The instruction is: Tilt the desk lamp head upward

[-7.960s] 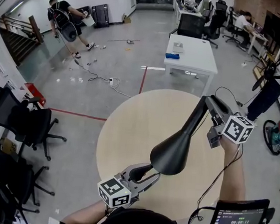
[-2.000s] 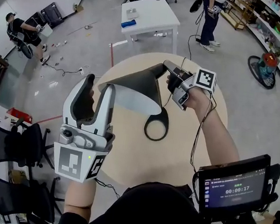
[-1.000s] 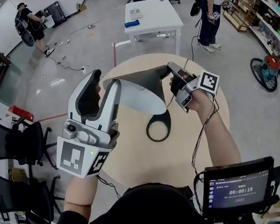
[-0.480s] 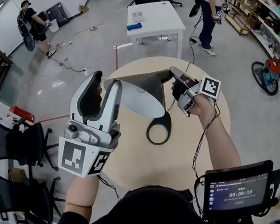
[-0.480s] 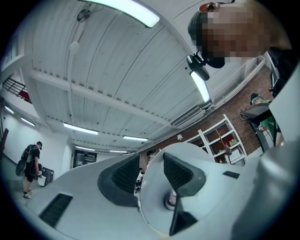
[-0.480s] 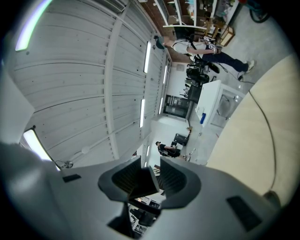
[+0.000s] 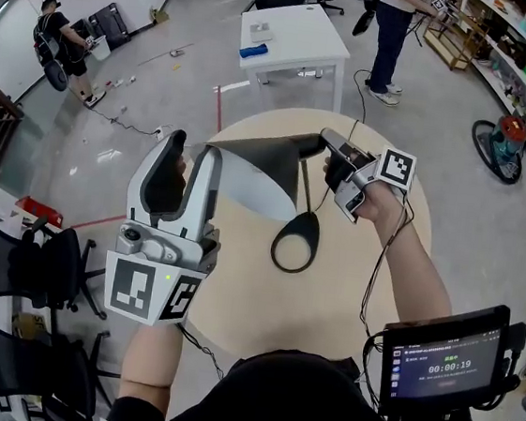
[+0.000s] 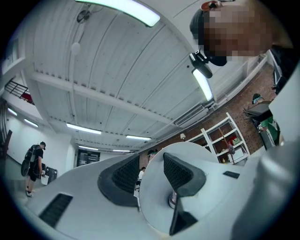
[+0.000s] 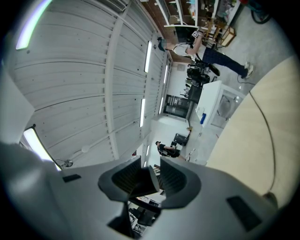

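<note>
My left tongs point up and, as far as I can see, are pinched on the rim of the lamp head. The rim sits right between the pads, with the white inside of the shade facing that gripper. My right tongs are clamped on the lamp neck, just behind where the head tapers. The head is up in the air over the round bench, and the ring base hangs below it on a thin stem.
</note>
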Demonstrator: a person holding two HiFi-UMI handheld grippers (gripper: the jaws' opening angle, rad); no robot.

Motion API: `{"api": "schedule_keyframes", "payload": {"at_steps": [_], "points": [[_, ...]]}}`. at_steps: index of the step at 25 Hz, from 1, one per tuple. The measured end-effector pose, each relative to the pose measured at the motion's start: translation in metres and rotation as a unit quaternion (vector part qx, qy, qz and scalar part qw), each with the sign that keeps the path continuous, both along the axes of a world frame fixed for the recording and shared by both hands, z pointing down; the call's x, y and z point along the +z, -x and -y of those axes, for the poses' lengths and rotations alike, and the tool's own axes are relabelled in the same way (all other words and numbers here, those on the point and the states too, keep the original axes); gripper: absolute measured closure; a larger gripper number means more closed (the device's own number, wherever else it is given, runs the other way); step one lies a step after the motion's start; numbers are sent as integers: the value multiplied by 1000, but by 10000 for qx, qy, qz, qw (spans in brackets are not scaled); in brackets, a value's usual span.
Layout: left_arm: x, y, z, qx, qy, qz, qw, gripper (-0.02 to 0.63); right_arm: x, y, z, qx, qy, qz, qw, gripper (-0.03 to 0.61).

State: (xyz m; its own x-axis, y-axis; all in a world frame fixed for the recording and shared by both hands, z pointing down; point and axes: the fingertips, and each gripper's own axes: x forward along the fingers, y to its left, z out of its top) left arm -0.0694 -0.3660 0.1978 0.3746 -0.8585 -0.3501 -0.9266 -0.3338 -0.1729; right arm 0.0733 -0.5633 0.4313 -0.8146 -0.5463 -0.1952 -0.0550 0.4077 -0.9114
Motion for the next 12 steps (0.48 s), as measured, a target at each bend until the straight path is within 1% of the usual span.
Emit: {"api": "schedule_keyframes", "payload": {"at_steps": [2, 4, 8, 12], "points": [[2, 11, 6, -100, 70, -184, 9998, 443, 0, -1, -1, -3, -32, -35, 10000, 456], [3, 19, 9, -208, 97, -257, 9994, 445, 1, -1, -2, -15, -60, -65, 10000, 454], [5, 23, 10, -235, 105, -305, 9992, 445, 1, -2, -3, -40, -92, -82, 9999, 456], [16, 20, 15, -242, 322, -242, 9989, 443, 2, -3, -3, -53, -109, -126, 9998, 456]]}}
